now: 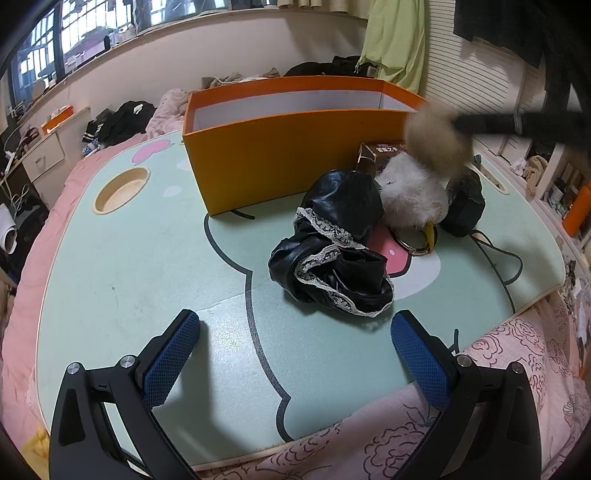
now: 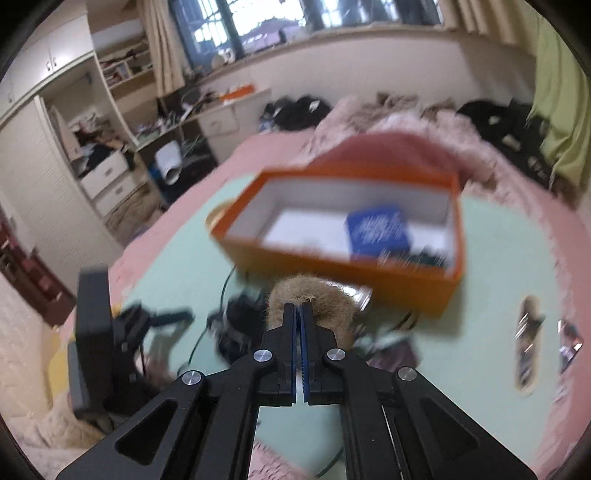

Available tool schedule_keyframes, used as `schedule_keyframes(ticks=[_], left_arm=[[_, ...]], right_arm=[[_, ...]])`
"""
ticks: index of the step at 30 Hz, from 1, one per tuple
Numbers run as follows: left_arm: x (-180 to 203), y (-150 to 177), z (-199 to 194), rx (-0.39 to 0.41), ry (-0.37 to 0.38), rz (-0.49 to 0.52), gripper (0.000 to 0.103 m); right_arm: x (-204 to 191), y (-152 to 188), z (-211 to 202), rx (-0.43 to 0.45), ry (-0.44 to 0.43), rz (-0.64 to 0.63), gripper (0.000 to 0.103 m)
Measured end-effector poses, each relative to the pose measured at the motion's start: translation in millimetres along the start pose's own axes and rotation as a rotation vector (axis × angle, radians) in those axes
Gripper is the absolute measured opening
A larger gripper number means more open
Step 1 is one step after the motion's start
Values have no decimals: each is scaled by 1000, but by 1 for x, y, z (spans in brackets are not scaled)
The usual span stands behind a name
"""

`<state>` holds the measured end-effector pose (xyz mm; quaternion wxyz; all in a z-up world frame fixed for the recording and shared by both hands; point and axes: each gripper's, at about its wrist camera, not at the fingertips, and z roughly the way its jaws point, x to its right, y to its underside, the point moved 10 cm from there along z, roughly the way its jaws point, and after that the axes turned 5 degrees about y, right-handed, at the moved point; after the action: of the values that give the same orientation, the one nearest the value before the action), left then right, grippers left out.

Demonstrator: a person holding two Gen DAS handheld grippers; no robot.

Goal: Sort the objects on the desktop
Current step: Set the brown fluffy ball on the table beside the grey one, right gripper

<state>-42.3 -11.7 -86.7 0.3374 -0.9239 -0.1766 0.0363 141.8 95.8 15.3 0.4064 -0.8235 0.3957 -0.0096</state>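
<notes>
- My right tool (image 2: 300, 308) is clenched on a brown fur pompom (image 2: 310, 299), lifted above the counter (image 2: 480, 295); from the left wrist view the pompom (image 1: 436, 138) hangs blurred in the air, just in front of the orange box's right end.
- My left tool (image 1: 295, 354) is released, jaws wide apart, nothing between them, low over the near edge of the counter (image 1: 129, 277).
- Orange box (image 1: 280, 162) is ahead of the left tool at the far side of the counter; in the right wrist view the orange box (image 2: 332, 254) lies just beyond the pompom, open on top, white inside, with a blue booklet (image 2: 380, 230) in it. Other contents too blurred to tell.
- White fluffy pompom (image 1: 410, 195) sits on the counter below the brown one, with a metal ring (image 1: 417, 240) at its base.
- Crumpled black shiny garment with white lace trim (image 1: 332, 251) lies just left of the white pompom, touching it.
- Black pouch (image 1: 463, 205) to the right of the white pompom; small brown carton (image 1: 376, 153) behind, against the box.
- Counter is a mint-green lap table with a cartoon print and a round cup recess (image 1: 120, 192), set on a bed with pink floral bedding (image 1: 498, 369).
- Cluttered bedroom: window (image 2: 325, 14), green curtain (image 1: 397, 37), drawers (image 2: 107, 177), clothes heaped on the bed.
</notes>
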Motion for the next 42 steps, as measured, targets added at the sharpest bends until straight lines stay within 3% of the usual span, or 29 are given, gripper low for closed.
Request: schedule_keyframes(ticks=[2,4,6,9,14,17,20,35,40,42], left_arm=[[0,0,0,0,1,1,103],[0,-1,0,1,3,1,103],[1,0,0,2,3,2,103],[1,0,0,3,4,2,103],[1,0,0,4,3,1,103],[0,1,0,4,3,2,103],[0,1,0,5,-3,-1,103],[-1,3,-2,12,-12,-21,103],[-14,-18,-34,141,-87,-73,103],[-17,-34,-52,194,-72,-93,103]], right_arm=[[-9,13,6,-7,-16,-20,6],[-14,19,11,16,-17,-44,15],[-11,23,11,46,-8,-51,55],[-6,36,-6,124,-3,-41,76],[29,74,-16,133,256,11,100],[43,94,2,52,305,51,102],[50,91,13,25,394,15,103],[47,86,13,37,385,11,103],[46,86,13,38,386,12,103],[46,86,13,38,386,12,103]])
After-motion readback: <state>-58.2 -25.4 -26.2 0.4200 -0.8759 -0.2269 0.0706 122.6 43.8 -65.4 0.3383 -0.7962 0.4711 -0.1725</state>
